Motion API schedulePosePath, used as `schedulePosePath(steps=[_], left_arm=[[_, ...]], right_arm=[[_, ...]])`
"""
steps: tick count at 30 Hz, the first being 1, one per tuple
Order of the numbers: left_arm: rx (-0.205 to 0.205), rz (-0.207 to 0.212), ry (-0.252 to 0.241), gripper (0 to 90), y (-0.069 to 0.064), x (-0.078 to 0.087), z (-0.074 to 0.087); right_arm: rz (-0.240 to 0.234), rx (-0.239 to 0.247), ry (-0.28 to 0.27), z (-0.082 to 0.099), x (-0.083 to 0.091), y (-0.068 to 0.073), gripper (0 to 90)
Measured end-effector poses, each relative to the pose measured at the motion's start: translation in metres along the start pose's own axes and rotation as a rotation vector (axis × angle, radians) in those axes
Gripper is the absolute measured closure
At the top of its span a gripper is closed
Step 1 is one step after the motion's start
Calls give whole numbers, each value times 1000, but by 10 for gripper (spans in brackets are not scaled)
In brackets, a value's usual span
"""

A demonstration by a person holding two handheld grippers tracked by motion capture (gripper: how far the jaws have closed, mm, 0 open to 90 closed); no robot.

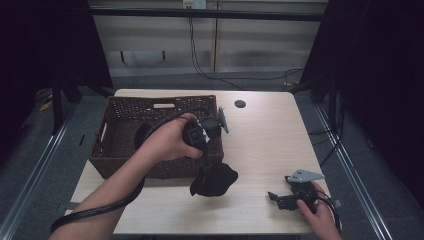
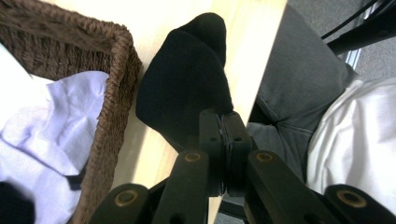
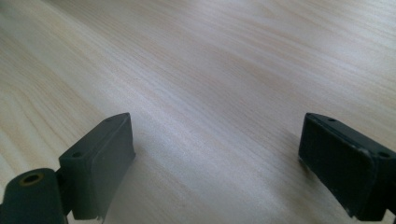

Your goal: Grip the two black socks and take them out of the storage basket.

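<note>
Nearest the camera, at the table's (image 1: 260, 125) front right corner, the person's right hand (image 1: 320, 212) holds the right gripper (image 1: 278, 198) low over the bare wood. In the right gripper view its two black jaws stand wide apart with nothing between them.

Further in, the left hand (image 1: 167, 140) carries the left gripper (image 2: 225, 122) above the front right corner of the brown wicker basket (image 1: 125, 112), which sits toward the table's left side. That gripper's jaws are pressed together on a black sock (image 2: 187, 79), pinching its edge. The sock (image 1: 215, 179) hangs down just outside the basket's front wall, over the table near its front edge.

Inside the basket, the left gripper view shows pale lavender cloth (image 2: 51, 135) lying against the wicker wall.
</note>
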State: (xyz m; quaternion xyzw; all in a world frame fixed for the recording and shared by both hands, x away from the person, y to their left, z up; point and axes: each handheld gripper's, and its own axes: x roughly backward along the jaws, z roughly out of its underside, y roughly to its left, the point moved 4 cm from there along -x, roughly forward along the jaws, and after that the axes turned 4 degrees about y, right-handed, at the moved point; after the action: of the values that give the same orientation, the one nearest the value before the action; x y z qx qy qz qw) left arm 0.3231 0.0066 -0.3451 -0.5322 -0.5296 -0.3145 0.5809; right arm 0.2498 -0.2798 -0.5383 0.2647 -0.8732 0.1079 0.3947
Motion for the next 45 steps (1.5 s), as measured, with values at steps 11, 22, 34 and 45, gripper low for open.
schedulePosePath(steps=[11,22,34,45], left_arm=[[39,18,3,879,20,-33,4],[48,-4,-6,752,25,-28,12],[84,-56,-90,659,38,6,26],[137,-141,-156,545,80,21,56]], right_arm=[[0,-1,1,0,0,0,98],[0,-1,1,0,0,0,98],[1,0,0,0,0,0,98],[0,0,0,0,0,0,98]])
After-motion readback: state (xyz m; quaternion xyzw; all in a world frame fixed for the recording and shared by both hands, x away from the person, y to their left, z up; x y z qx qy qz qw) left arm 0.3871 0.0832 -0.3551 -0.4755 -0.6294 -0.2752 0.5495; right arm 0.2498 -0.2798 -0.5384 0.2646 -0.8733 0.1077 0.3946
